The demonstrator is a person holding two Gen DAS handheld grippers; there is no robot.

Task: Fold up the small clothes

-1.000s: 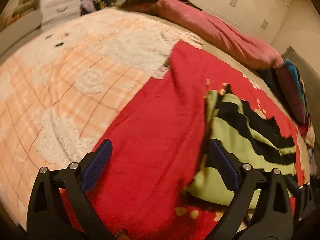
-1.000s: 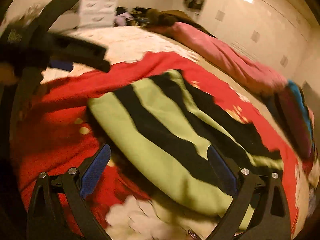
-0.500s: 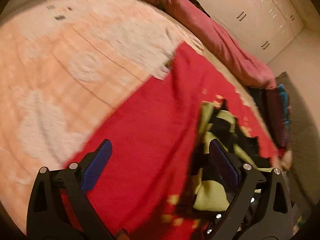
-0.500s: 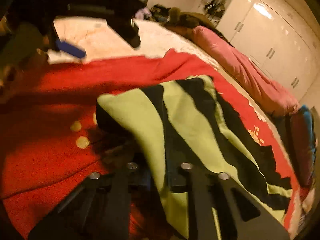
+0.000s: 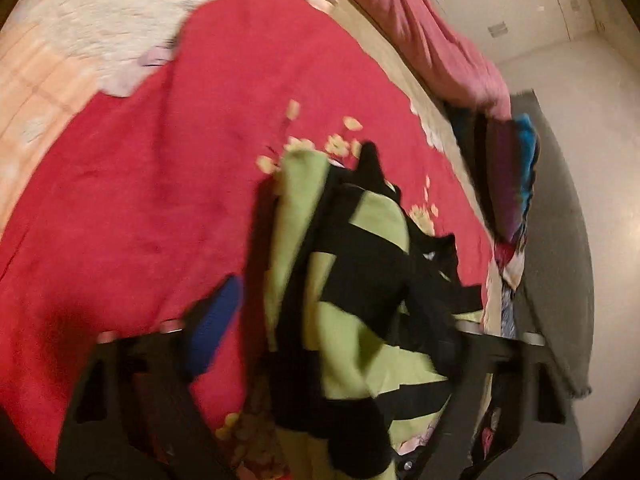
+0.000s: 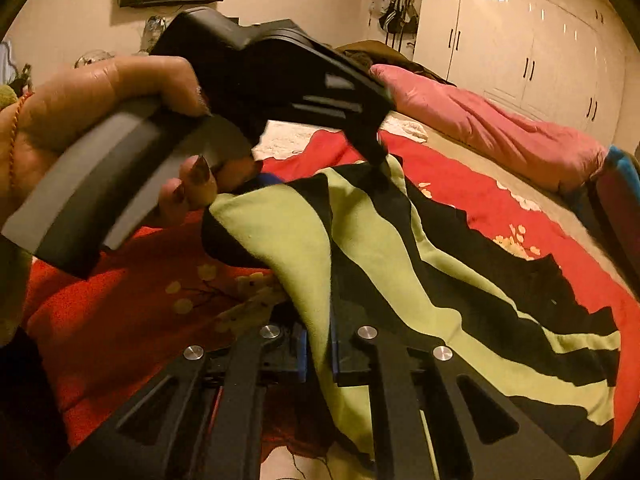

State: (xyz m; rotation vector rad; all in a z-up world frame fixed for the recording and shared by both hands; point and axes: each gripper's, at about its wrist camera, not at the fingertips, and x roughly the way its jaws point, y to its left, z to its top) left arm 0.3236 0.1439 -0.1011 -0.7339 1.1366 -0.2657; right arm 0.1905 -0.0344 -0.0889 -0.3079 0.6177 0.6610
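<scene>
A big fuzzy red blanket (image 6: 120, 304) covers the bed. On it lies the soft shirt (image 6: 400, 264) with wavy green and black stripes. The right gripper (image 6: 319, 354) pinches its near fold tight. The left gripper (image 5: 332, 316) is wide apart around the bunched cloth.

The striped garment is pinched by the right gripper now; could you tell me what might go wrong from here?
1. The right gripper is shut on only a thin edge of the striped garment, so the cloth could slip out when lifted.
2. The left gripper is blurred but looks open around bunched cloth; closing there may catch several layers and spoil the fold.
3. The garment lies on the red blanket, which could be pinched along with it.
</scene>
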